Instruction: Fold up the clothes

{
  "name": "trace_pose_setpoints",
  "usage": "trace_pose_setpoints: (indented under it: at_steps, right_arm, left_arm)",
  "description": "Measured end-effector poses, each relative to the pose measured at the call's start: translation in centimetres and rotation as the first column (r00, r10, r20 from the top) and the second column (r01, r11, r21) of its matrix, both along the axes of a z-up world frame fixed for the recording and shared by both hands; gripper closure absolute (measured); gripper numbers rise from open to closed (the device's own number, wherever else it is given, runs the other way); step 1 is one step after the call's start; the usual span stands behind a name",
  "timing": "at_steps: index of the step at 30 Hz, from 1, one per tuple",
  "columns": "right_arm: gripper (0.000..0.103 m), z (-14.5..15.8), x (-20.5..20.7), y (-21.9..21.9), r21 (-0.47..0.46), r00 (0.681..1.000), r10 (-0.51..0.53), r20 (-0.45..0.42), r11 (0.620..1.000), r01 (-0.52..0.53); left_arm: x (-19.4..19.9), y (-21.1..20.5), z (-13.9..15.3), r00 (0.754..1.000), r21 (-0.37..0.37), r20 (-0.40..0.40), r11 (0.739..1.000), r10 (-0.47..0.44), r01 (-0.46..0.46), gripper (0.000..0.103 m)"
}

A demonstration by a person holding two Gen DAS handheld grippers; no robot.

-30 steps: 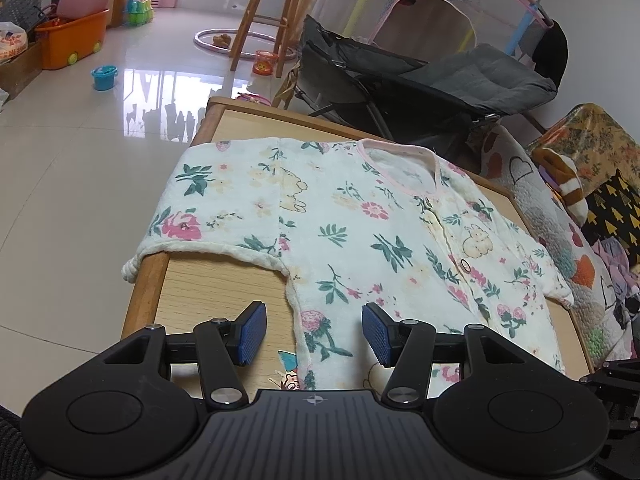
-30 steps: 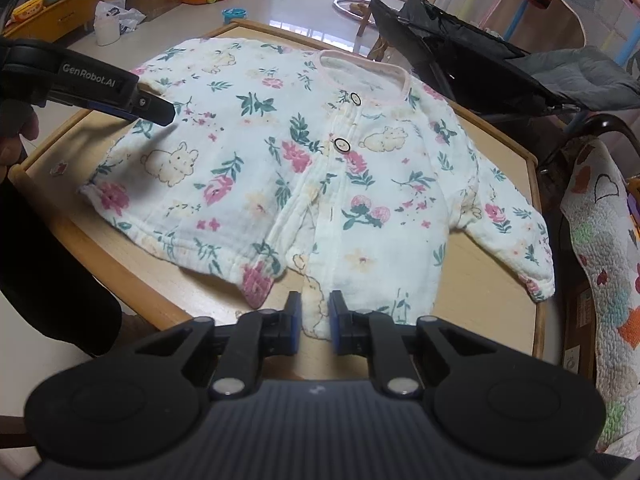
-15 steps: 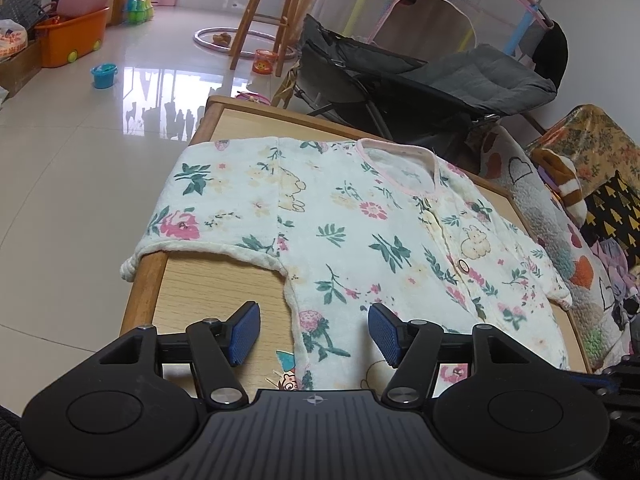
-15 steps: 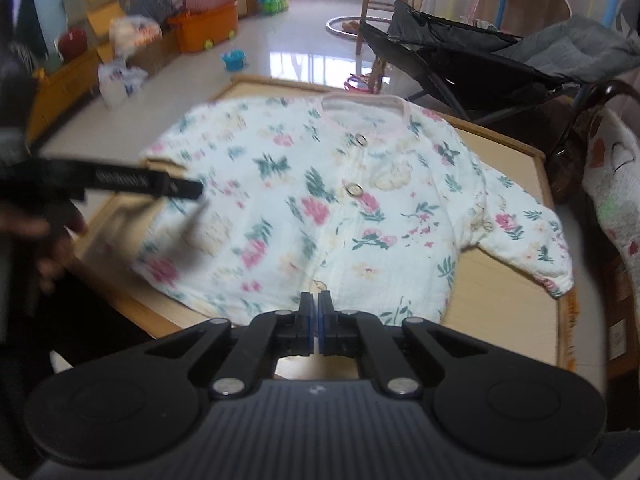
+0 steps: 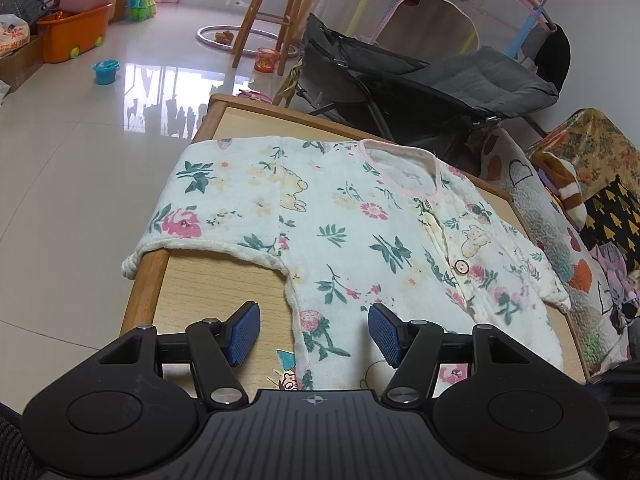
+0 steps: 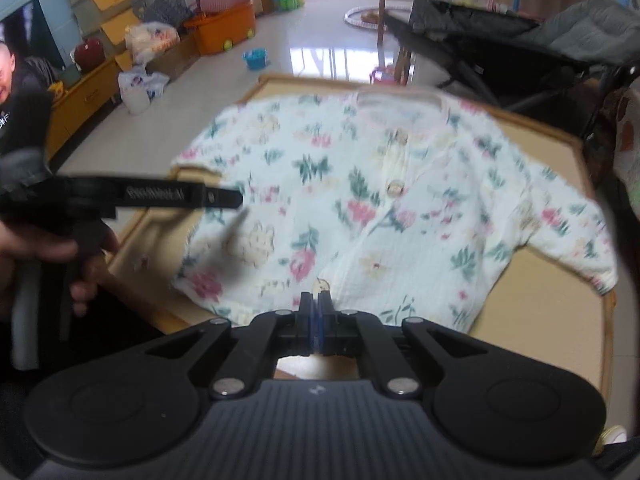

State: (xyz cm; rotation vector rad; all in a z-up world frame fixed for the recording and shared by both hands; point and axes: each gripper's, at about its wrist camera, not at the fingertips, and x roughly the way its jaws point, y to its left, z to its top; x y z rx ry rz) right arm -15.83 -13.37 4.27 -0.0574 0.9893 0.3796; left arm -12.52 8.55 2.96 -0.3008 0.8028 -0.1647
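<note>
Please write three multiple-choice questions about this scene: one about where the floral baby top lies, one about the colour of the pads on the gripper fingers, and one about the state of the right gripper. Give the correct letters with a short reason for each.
1. Where does the floral baby top lie?
A. On the wooden table
B. On the floor
C. On the grey stroller

2. What colour are the pads on the left gripper fingers?
A. Red
B. Blue
C. White

3. What is the state of the right gripper?
A. Wide open above the top
B. Shut
C. Out of view

Answers:
1. A: the top is spread flat on the wooden table, with one sleeve end hanging over the table's edge.
2. B: both pads show blue in the left wrist view.
3. B: its fingers meet with no gap at the top's near hem; whether cloth is pinched between them cannot be told.
</note>
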Motion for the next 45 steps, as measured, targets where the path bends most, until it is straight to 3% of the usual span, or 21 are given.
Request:
trace_pose_setpoints:
  at_steps: [6,12,17,21,24,26,29,34,38,45]
  right_arm:
    - [0.100,-2.0,0.1,1.4,-0.012,0.999,0.053,-0.012,0.999,-0.053]
    - [0.096,-1.7,-0.4,1.3,-0.037,0.995,0.095,-0.001,0.995,-0.095]
    - [0.088,1.3,-1.6,0.2,-0.043,0.988,0.146,0.046,0.989,-0.144]
    - [0.077,4.6,-2.1,-2.6,0.078,0.985,0.150,0.080,0.985,-0.156]
    - [0.076,5.2,-1.2,-6.1,0.156,0.996,0.036,0.078,0.987,-0.048]
    - [0.077,4.6,-0.1,-8.6,0.131,0.991,-0.121,0.059,0.985,0.113]
    - [0.077,2.9,1.1,-11.3,0.104,0.963,-0.271,0.000,0.958,0.269]
    - [0.077,0.0,1.4,-11.3,0.083,0.948,-0.310,-0.076,0.945,0.316]
    - [0.077,-1.7,1.5,-10.8,0.133,0.931,-0.347,-0.111,0.923,0.360]
    - [0.077,-1.7,2.9,-9.0,0.134,0.948,-0.308,-0.082,0.939,0.317]
  left_arm:
    - [0.0,0.0,0.0,1.000,0.005,0.002,1.000,-0.002,0.002,0.040]
    - [0.1,-0.1,0.0,1.000,0.013,0.005,1.000,-0.005,0.005,0.040]
    - [0.1,-0.1,0.0,1.000,0.015,0.006,1.000,-0.007,0.007,0.039]
    - [0.0,-0.2,0.0,1.000,0.014,0.007,1.000,-0.006,0.006,0.039]
    - [0.1,-0.2,0.0,1.000,0.012,0.007,1.000,-0.005,0.005,0.039]
    - [0.2,-0.1,0.0,1.000,0.013,0.007,1.000,-0.005,0.005,0.038]
    - [0.2,-0.1,0.0,1.000,0.015,0.006,1.000,-0.006,0.006,0.038]
    - [0.1,-0.2,0.0,1.000,0.018,0.007,1.000,-0.006,0.006,0.038]
    - [0.1,-0.2,0.0,1.000,0.021,0.007,1.000,-0.009,0.009,0.038]
    - [0.2,-0.2,-0.1,1.000,0.021,0.008,1.000,-0.010,0.010,0.037]
